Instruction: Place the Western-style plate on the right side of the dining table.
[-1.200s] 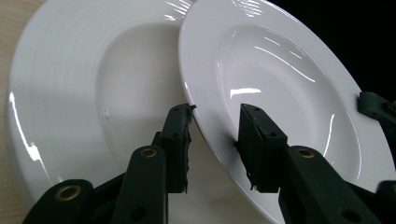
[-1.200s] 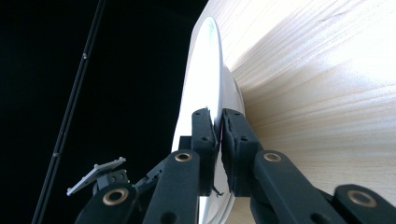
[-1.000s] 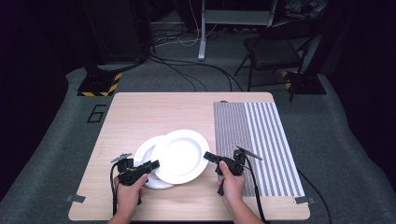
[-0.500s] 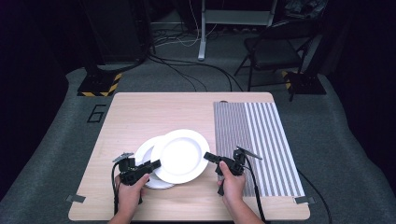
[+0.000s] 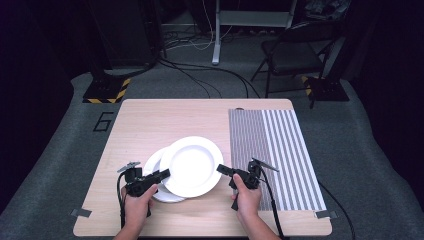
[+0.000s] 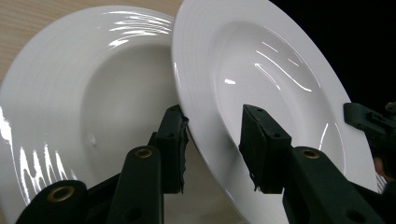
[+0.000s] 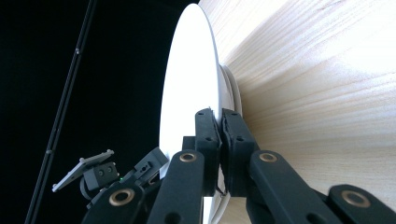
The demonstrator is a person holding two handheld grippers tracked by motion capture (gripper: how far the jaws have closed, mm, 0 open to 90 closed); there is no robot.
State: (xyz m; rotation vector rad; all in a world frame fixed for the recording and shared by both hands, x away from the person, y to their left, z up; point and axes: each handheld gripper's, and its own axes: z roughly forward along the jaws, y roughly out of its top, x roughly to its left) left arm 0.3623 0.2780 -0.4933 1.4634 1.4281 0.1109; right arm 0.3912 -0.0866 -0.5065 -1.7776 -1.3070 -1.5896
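Your right gripper (image 5: 223,170) has its jaws pinched tight on the right rim of the upper white plate (image 5: 190,165), which sits near the table's (image 5: 150,120) near edge, overlapping the lower white plate (image 5: 156,165) to its left. Your left gripper (image 5: 161,174) straddles the upper plate's left rim, one jaw above and one below, and its jaws have just been closing though a gap still shows. The striped mat (image 5: 280,150) lies to the right.

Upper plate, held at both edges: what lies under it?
Under the upper plate lies a second white plate on the table, its left part showing. The rest of that plate is covered.
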